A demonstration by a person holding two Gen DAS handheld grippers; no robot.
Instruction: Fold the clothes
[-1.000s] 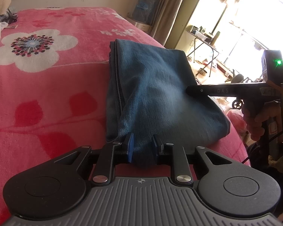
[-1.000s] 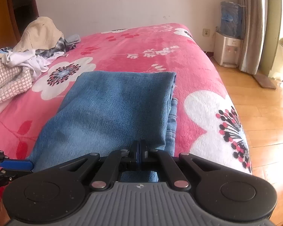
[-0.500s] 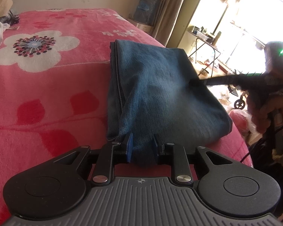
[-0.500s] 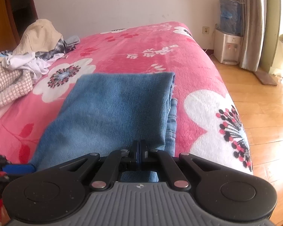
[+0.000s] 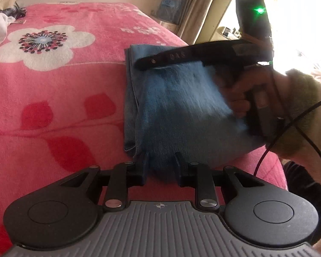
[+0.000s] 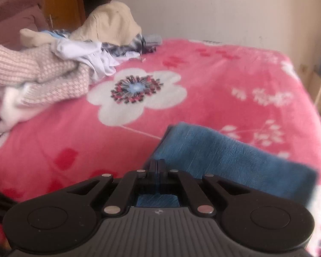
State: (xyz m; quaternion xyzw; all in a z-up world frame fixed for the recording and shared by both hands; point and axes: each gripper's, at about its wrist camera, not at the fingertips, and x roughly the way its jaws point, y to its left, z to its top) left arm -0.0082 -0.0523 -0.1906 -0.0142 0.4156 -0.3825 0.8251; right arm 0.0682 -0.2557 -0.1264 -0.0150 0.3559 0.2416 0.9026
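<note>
A pair of folded blue jeans point(image 5: 177, 107) lies on the pink flowered blanket point(image 5: 53, 107). My left gripper point(image 5: 160, 165) is partly open, its fingers either side of the near edge of the jeans. My right gripper point(image 6: 157, 167) is shut with nothing visibly pinched; it hovers over the jeans point(image 6: 224, 160), and blue cloth shows beneath its linkage. In the left wrist view the right gripper point(image 5: 147, 61) reaches across over the far part of the jeans, blurred by motion.
A pile of unfolded clothes point(image 6: 53, 64) lies at the back left of the bed. A water dispenser point(image 5: 171, 6) and curtain stand past the bed's far corner. The bed's edge runs close on the right of the jeans.
My right gripper has swung up and leftward across the jeans, its view turning toward the clothes pile. My left gripper has stayed at the near edge of the jeans.
</note>
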